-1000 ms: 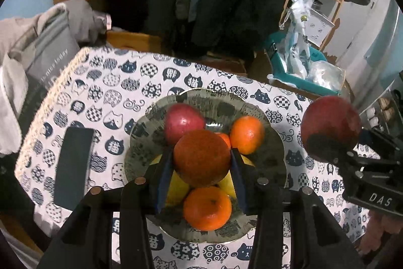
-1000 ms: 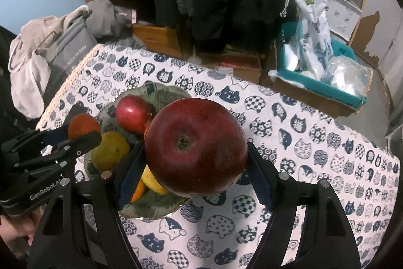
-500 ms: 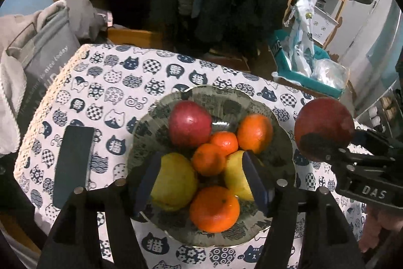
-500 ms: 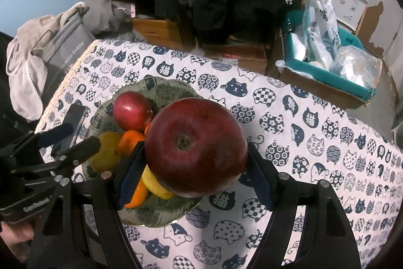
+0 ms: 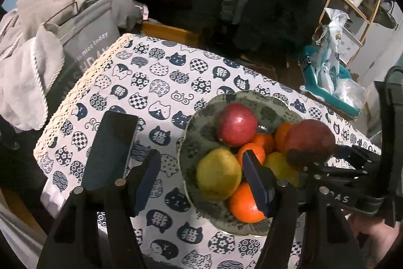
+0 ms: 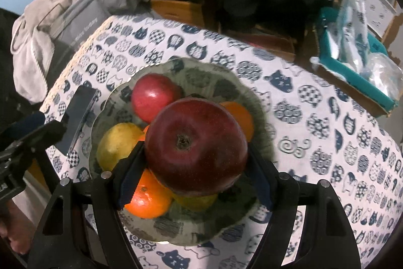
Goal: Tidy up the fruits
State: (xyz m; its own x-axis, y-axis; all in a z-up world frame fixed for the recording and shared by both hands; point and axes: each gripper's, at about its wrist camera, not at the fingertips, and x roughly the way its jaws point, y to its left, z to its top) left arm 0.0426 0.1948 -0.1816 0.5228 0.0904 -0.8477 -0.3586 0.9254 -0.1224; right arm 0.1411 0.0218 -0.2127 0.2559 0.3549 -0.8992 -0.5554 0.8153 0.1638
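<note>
In the right wrist view, the right tool (image 6: pixel 194 163) is clamped on a large dark red apple (image 6: pixel 196 146), its blue pads pressed against both sides of the fruit at the centre of the frame. The apple hangs directly above a patterned grey-green plate (image 6: pixel 201 231) that sits on the tabletop (image 6: pixel 327 143), which is covered with a white cloth printed with navy cats. On the plate, a smaller red apple (image 6: pixel 153 97) lies toward the upper left, a yellow pear-like fruit (image 6: pixel 115 145) at the left, one orange (image 6: pixel 148 198) at the lower left and another orange (image 6: pixel 239 117) peeking out from behind the held apple on the right.

In the left wrist view, the left tool (image 5: pixel 201 180) is open with nothing between its pads. Its jaws have just been opening. Its left finger stands over the cloth, its right one in front of the fruit on the plate (image 5: pixel 199 127). The right tool (image 5: pixel 335 163) enters from the right edge of that frame, carrying the large dark red apple (image 5: pixel 309 143) over the right part of the plate. A dark phone (image 5: pixel 110 150) lies flat on the cloth just left of the plate. Grey clothing and a grey bag (image 5: pixel 83 34) sit beyond the tabletop's upper-left edge.
</note>
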